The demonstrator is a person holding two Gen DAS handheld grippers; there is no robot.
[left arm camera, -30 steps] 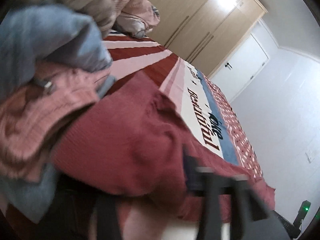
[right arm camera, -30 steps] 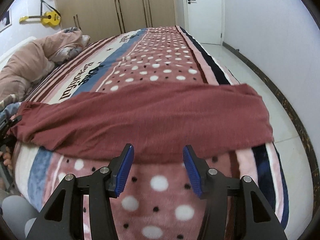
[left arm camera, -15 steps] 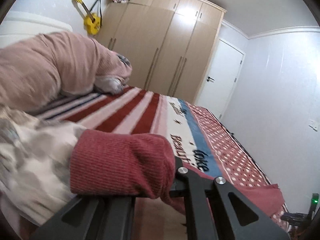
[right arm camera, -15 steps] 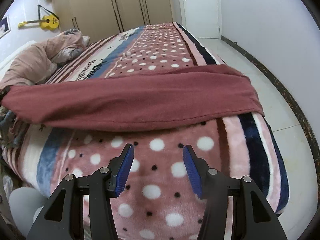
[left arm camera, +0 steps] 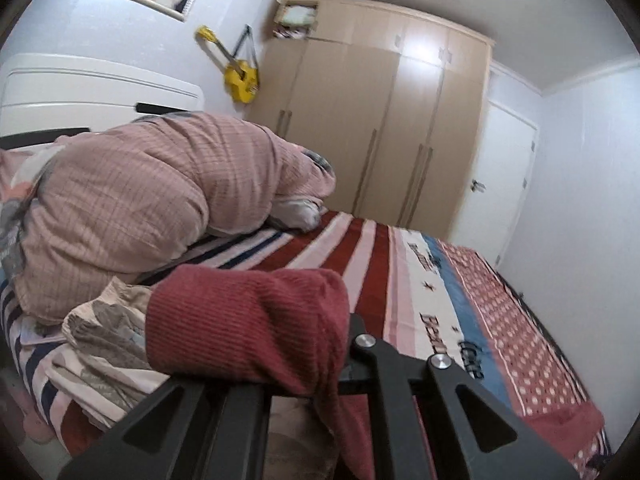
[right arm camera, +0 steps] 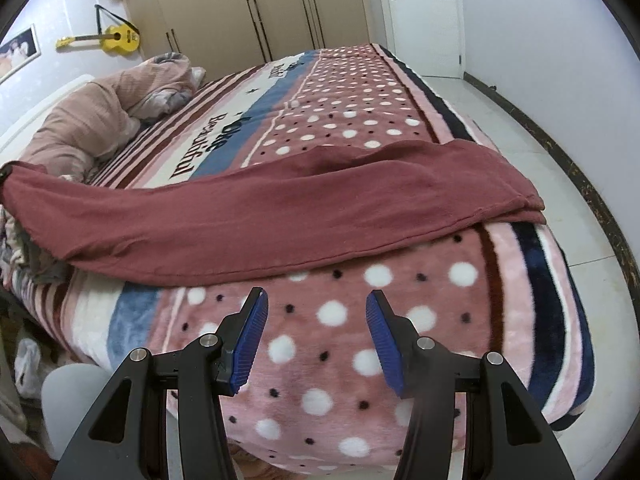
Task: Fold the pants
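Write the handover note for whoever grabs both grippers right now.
Left gripper: shut on one end of the red pants, fabric bunched over its fingers and lifted off the bed.
Right gripper: open, empty, hovering at the near bed edge below the pants.
Pants lie stretched across the polka-dot blanket, far end at the bed's right edge.
Done: pants laid out lengthwise. Left: every fold, likely starting by bringing the held end over.

Far half of the dotted pink plush blanket (right arm camera: 352, 92) is lying bare; a bulky pink checked duvet (left arm camera: 132, 208) is blocking the far left; crumpled floral cloth (left arm camera: 100, 332) is crowding the near left.
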